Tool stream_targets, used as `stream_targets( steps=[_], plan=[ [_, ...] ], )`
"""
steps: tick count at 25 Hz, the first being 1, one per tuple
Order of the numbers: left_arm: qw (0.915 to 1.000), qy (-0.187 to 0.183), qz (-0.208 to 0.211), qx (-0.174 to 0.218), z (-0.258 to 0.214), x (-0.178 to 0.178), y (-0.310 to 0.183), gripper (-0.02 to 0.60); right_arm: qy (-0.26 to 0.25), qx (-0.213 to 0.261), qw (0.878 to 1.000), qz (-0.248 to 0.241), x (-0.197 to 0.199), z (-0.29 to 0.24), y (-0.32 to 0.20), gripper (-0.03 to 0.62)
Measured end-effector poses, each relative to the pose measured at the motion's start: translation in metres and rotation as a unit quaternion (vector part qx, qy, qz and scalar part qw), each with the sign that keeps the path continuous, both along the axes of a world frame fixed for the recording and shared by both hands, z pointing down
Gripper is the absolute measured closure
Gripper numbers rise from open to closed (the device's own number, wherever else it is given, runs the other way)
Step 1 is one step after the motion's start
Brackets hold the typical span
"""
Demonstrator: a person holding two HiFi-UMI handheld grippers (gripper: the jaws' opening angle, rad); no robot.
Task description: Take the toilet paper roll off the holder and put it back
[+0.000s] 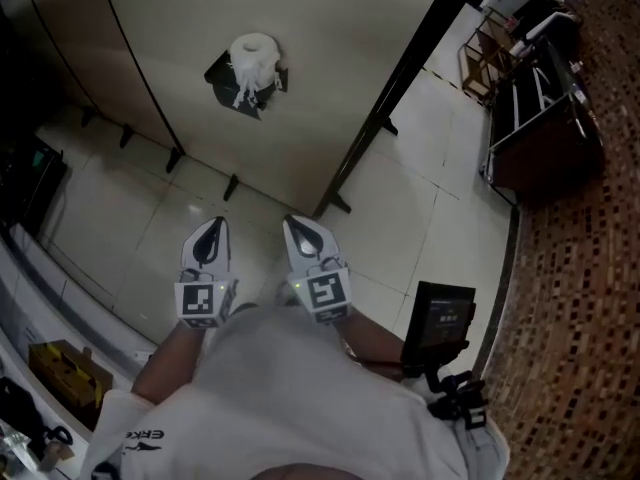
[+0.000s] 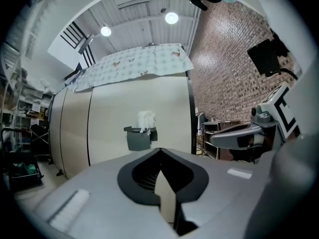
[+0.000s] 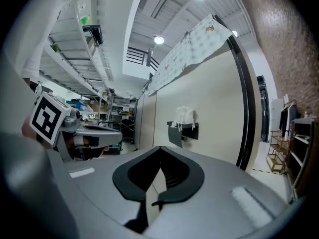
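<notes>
A tall beige partition (image 1: 300, 88) fills the head view from ten to one o'clock. It stands on small black feet (image 1: 232, 186) over a pale tiled floor (image 1: 420, 168). A black post (image 1: 400, 78) edges it at one o'clock. A brick wall (image 1: 580, 298) runs from three to five o'clock, with a dark cabinet (image 1: 545, 133) near it at two o'clock. A yellow box (image 1: 70, 368) sits at eight o'clock.

In the left gripper view a patterned cloth (image 2: 134, 63) drapes the partition's top at twelve o'clock, under two lit round ceiling lamps (image 2: 171, 18) on a white slatted ceiling (image 2: 134, 1). In the right gripper view, cluttered shelves (image 3: 99, 108) stand at nine o'clock.
</notes>
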State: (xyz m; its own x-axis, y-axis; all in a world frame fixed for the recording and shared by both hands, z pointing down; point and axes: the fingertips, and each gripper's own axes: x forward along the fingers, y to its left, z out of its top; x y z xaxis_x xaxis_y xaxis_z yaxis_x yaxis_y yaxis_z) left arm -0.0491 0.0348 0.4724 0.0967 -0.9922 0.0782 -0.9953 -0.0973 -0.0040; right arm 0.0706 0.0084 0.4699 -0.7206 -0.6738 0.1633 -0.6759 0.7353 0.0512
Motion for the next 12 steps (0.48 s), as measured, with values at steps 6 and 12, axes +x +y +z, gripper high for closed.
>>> stream_targets(
  steps=[6,12],
  plan=[
    [0.9999,-0.005,-0.008,-0.005,0.0,-0.01,-0.054,0.58,0.003,0.0,1.0,-0.002,-0.005,0.002,-0.056,0.58],
    [0.9999,-0.006,0.009,-0.005,0.001,-0.038,-0.097,0.58,0.014,0.002,1.0,0.009,-0.033,0.004,-0.092,0.58]
  ],
)
